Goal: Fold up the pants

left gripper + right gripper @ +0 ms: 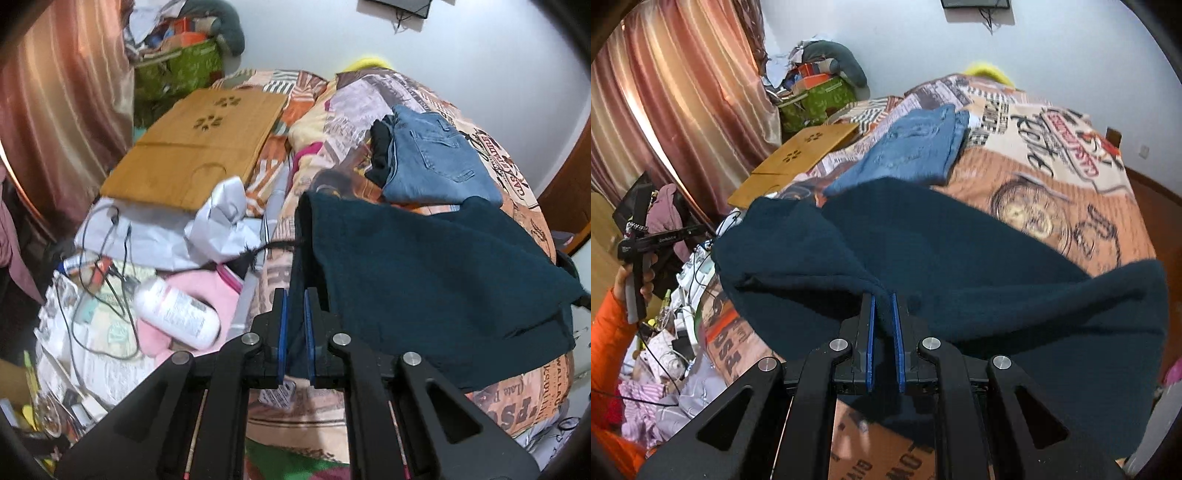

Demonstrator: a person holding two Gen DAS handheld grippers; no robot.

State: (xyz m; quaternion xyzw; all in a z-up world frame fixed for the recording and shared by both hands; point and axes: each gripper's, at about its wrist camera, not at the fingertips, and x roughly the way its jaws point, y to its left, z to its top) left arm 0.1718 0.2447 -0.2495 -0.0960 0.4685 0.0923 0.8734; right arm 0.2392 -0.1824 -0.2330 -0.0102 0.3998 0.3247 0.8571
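Note:
Dark teal fleece pants [424,269] are held above a bed with a printed cover [517,177]. My left gripper [294,295] is shut on the pants' left edge, with cloth pinched between its blue pads. My right gripper [882,299] is shut on a bunched fold of the same pants [960,266], which drape across the bed in front of it. The left gripper's handle [639,251] shows in the right wrist view, held by a hand in an orange sleeve.
Folded blue jeans [436,158] lie farther back on the bed, with a black garment [380,147] beside them. A wooden lap board [195,144], crumpled paper, a white bottle [177,317] and cables clutter the left side. Curtains [676,110] hang at left.

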